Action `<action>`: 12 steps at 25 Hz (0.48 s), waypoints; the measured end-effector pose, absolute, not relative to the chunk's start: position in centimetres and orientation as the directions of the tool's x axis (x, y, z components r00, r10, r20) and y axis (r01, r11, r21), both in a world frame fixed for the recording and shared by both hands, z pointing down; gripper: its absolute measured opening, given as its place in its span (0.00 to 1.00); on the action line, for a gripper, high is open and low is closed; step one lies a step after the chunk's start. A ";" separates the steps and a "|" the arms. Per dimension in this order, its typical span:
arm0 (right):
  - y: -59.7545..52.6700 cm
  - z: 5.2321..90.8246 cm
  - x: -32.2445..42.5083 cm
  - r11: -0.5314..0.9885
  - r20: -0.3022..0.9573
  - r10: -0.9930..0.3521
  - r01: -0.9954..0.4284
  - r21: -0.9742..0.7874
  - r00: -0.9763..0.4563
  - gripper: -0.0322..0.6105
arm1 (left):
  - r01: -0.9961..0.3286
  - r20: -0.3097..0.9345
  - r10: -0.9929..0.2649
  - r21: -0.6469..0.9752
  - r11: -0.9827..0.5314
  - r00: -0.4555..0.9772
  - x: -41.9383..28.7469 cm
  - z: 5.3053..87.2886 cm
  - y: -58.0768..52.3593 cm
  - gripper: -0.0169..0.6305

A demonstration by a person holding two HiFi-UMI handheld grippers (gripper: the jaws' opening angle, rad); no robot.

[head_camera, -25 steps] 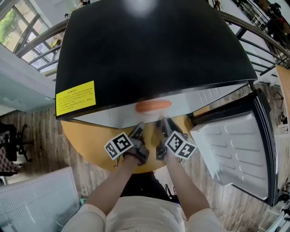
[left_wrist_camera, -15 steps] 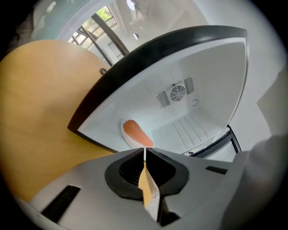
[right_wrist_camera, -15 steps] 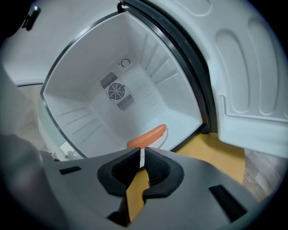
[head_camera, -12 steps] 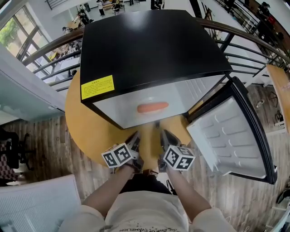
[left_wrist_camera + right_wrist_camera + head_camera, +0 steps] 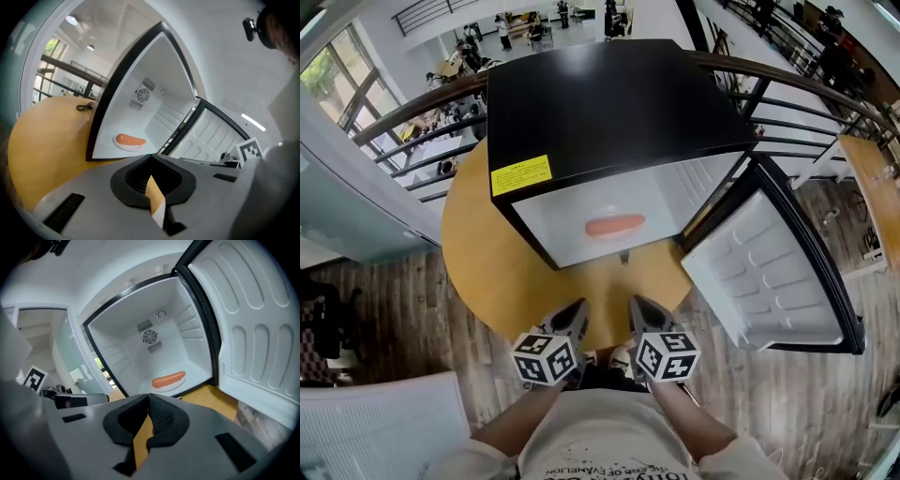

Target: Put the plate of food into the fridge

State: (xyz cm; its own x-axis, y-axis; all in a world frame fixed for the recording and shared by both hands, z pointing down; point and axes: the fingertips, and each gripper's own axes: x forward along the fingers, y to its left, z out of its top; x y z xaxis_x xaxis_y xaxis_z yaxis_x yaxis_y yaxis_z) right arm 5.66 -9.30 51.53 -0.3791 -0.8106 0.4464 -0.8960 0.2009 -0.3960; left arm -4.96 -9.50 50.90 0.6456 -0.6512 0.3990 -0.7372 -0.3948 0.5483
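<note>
In the white fridge [image 5: 675,192]: oblong sausage [image 5: 614,225] on round plate [image 5: 126,147].

We are seeing bright, even daylight coming in left of the fridge [image 5: 609,103]; its white interior is glowing, and fisheye distortion is bending everything around it.

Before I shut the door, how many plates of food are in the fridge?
1: the plate, holding a sausage, sits on the fridge floor near its open front. None looks hidden.

The fridge [image 5: 609,103] was black outside, white within, with a yellow label [image 5: 521,174]; the sausage [image 5: 614,225] orange on a white plate [image 5: 169,387], the worktop [image 5: 487,262] honey-yellow.
</note>
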 end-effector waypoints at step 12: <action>-5.8 52.1 3.4 0.229 0.496 -0.771 -0.901 -0.369 -0.399 0.09 | -0.794 0.469 -0.642 0.405 -0.453 0.606 -4.4 51.9 -6.0 0.06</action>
